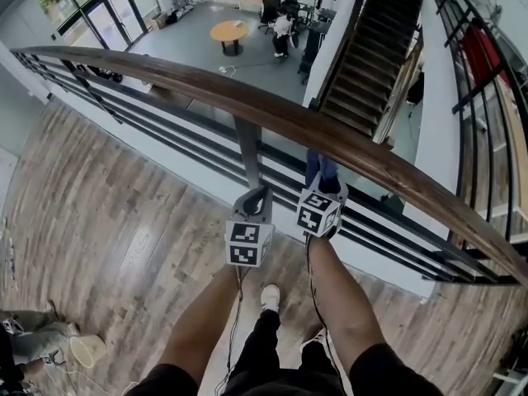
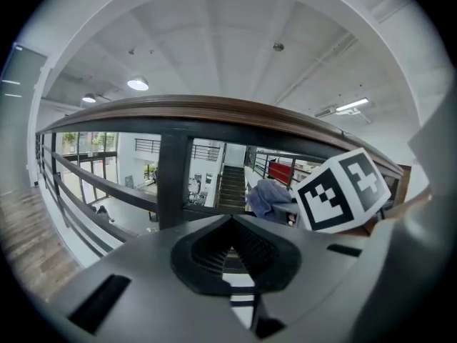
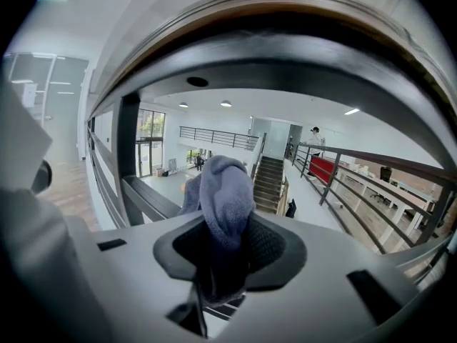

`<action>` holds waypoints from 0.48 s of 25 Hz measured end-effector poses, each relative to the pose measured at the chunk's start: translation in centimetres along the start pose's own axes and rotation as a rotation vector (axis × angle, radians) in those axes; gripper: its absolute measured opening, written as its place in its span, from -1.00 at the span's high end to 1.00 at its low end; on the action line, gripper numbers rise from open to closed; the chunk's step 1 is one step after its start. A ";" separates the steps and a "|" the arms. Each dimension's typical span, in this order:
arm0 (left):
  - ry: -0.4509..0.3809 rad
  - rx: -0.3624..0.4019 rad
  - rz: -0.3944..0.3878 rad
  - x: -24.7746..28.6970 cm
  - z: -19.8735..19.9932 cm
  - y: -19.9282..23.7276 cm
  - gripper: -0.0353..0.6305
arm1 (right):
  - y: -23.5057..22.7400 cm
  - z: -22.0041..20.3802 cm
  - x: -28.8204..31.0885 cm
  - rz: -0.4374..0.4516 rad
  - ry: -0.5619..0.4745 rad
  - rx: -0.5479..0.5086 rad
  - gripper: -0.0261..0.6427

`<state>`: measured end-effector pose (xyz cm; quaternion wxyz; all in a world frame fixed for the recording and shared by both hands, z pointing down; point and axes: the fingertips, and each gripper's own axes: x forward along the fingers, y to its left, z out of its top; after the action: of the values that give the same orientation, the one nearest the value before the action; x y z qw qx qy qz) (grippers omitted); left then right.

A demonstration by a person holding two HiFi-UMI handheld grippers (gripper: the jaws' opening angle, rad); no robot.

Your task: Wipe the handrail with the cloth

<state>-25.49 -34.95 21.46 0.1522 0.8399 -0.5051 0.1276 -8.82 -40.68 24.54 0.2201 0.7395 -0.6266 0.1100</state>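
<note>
The brown wooden handrail (image 1: 247, 97) runs from the upper left to the right edge of the head view. Both grippers are held just below it, on my side. My right gripper (image 1: 325, 186) is shut on a blue-grey cloth (image 1: 322, 168), which sticks up towards the underside of the rail. In the right gripper view the cloth (image 3: 225, 191) bulges out of the right gripper (image 3: 227, 224), and the handrail (image 3: 285, 20) arches close overhead. My left gripper (image 1: 254, 198) is shut with nothing in it, beside the rail post. From the left gripper (image 2: 230, 220) view I see the handrail (image 2: 214, 109) and the cloth (image 2: 268, 195).
A dark metal post (image 1: 247, 151) and horizontal bars (image 1: 165, 134) stand under the rail. Beyond them is a drop to a lower floor with a round table (image 1: 228, 31) and a staircase (image 1: 371, 48). A person (image 1: 33, 341) crouches on the wooden floor (image 1: 107, 221) at the lower left.
</note>
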 end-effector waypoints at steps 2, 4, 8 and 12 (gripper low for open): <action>0.004 0.003 -0.035 0.9 0.0 -2.7 0.88 | -2.7 -0.9 -0.4 -0.023 0.003 0.008 0.58; 0.013 0.002 -0.074 1.8 0.0 -5.3 0.88 | -5.4 -1.7 -0.7 -0.044 0.006 0.015 0.58; 0.029 0.010 -0.140 3.4 -0.3 -10.3 0.88 | -10.6 -3.2 -2.0 -0.084 0.012 0.004 0.58; 0.062 0.051 -0.194 5.0 -0.8 -14.1 0.88 | -14.5 -4.4 -3.3 -0.134 -0.001 -0.028 0.58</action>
<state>-10.73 -32.44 22.25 0.1581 0.8841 -0.4130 0.1510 5.22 -34.02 24.18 0.2370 0.7765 -0.5775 0.0858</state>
